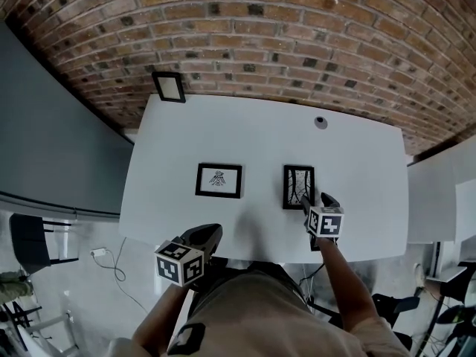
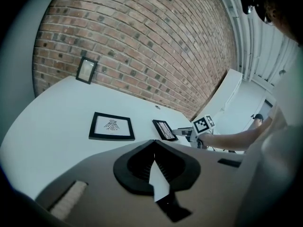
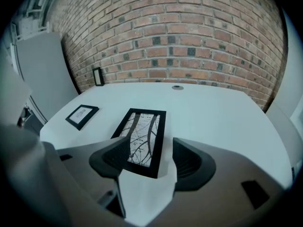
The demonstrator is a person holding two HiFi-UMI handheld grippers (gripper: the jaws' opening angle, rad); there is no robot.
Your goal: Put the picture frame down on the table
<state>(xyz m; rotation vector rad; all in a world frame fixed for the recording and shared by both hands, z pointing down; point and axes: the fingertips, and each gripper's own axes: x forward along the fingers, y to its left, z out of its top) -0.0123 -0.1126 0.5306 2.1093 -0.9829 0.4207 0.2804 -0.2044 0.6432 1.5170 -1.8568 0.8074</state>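
picture frame (image 1: 298, 187): flat on worktop (image 1: 260, 136), near end between the jaws, at 11 o'clock of right hand-held gripper (image 3: 151, 145) | right: released, jaws apart | left hand-held gripper (image 2: 154, 143): clenched, empty

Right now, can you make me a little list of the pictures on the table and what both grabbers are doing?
table: white, against a brick wall
branch frame: lying flat, front right
drawing frame: lying flat, mid-table
small frame: standing at the far corner
left gripper: fingers shut, empty
right gripper: fingers open, the branch frame's near end between them, not squeezed
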